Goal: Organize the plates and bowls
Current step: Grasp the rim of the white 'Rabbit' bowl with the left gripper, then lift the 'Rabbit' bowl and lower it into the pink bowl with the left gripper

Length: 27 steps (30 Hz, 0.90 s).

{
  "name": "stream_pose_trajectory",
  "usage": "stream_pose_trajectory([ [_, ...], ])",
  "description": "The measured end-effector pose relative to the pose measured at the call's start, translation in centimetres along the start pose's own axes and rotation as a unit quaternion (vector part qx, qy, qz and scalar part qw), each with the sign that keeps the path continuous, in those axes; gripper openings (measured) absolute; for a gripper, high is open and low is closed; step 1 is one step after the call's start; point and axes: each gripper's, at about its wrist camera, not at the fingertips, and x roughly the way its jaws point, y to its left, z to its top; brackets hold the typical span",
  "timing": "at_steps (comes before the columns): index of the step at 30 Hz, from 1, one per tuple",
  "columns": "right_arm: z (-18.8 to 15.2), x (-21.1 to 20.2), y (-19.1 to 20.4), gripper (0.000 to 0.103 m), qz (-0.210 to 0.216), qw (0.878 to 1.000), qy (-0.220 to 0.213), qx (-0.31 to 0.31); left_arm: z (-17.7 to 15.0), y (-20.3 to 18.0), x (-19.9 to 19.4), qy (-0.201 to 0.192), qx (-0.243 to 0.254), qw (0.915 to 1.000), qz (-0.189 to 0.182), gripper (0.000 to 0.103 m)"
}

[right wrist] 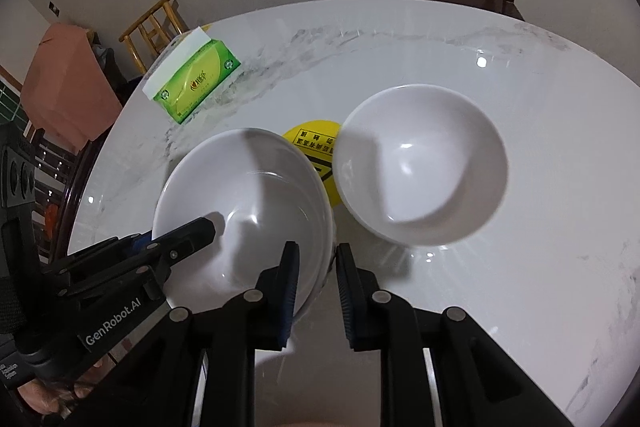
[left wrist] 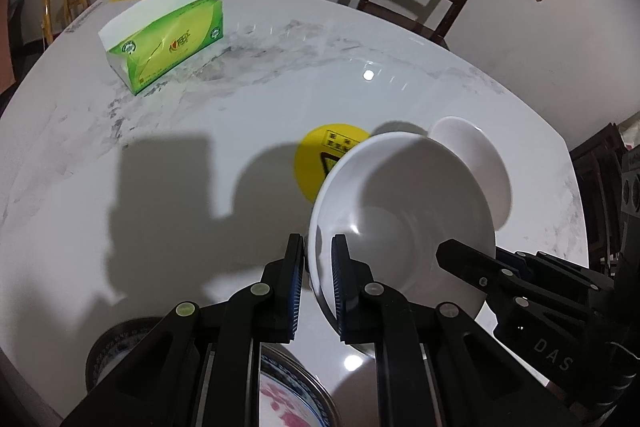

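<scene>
You are pinching the near white bowl [right wrist: 244, 203] by opposite rims, left gripper [left wrist: 317, 291] and right gripper [right wrist: 314, 291] both nearly closed on it, tilted just above the desk [right wrist: 520, 287] beside the second bowl [right wrist: 420, 163]. It is looking stiff, glossy, slippery and breakable; keep gripping the rim.

Green tissue box [left wrist: 166, 39] and yellow sticker [left wrist: 320, 157] on marble table [left wrist: 260, 99], chairs behind

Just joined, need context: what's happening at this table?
A person with a gripper in each hand is sorting white bowls on a marble table. The left gripper and the right gripper both pinch the rim of one white bowl, on opposite sides. A second white bowl sits beside it, partly over a yellow sticker. A green tissue box stands further back.
</scene>
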Motion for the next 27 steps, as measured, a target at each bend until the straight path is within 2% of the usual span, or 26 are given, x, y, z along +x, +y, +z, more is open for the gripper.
stream_pose_trajectory([
  [11,-2.5,-4.7,-1.1,0.02,-0.005,1.0,-0.025,0.015,-2.2,-3.5,-3.1,-0.009,0.027,0.9996,-0.008,0.011],
  [27,-9.0,-11.0,-1.3,0.02,-0.017,0.998,-0.046,0.031,-7.7,-7.2,-8.5,-0.024,0.059,0.9977,-0.024,0.011],
])
